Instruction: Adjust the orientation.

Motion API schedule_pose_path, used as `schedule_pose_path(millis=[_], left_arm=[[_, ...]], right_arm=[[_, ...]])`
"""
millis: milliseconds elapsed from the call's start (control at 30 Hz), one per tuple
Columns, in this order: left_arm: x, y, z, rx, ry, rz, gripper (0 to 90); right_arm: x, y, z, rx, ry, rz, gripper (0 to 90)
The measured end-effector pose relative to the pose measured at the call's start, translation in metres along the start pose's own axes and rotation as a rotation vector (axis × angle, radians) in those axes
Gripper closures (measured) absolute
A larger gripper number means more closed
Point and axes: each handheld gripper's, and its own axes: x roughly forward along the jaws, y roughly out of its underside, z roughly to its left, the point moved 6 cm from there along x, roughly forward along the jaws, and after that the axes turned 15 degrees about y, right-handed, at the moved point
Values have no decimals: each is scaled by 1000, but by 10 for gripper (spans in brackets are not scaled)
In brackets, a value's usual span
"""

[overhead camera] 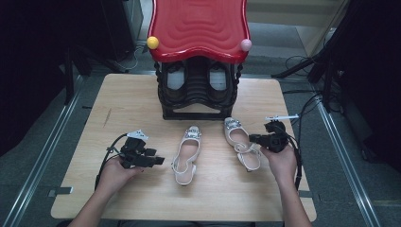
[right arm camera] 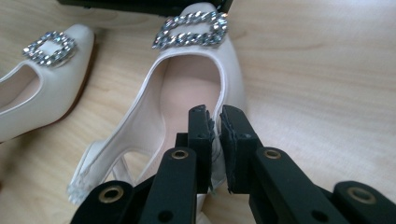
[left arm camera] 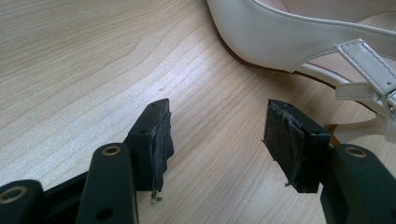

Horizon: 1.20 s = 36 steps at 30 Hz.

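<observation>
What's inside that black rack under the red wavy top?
Inside the black rack, under the red top, sit two dark shoes with pale insoles. Their toes are hidden in shadow.

Left tongs (left arm camera: 217, 140) agape, low over table; right tongs (right arm camera: 217, 140) pinched shut.

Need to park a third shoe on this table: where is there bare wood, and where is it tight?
Bare: the table left of the shoe rack, and the near edge strip. Tight: between left shoe and right shoe, which the right gripper pinches.
</observation>
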Motion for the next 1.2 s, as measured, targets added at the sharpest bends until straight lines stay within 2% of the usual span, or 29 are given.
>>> schedule_pose_path(millis=[233, 300, 400, 533, 667, 867, 1000, 1200], left_arm=[[0, 0, 0, 0, -2, -2, 416], [-1, 0, -1, 1, 0, -3, 416], [-1, 0, 0, 1, -1, -5, 416], [-2, 0, 0, 1, 0, -6, 416], [-1, 0, 0, -1, -1, -7, 416], [-1, 0, 0, 1, -2, -6, 416], [0, 0, 0, 0, -2, -3, 416], [0, 0, 0, 1, -2, -3, 416]], right_arm=[[-4, 13, 9, 13, -71, 46, 853], [-5, 14, 12, -4, -64, 49, 845], [-6, 13, 10, -21, -40, 23, 823], [-16, 7, 12, -9, -52, -48, 766], [-24, 4, 27, -63, -61, -72, 736], [-27, 1, 49, -92, -88, -90, 698], [-17, 2, 61, -120, -89, -73, 685], [10, 8, 67, -134, -68, 7, 711]])
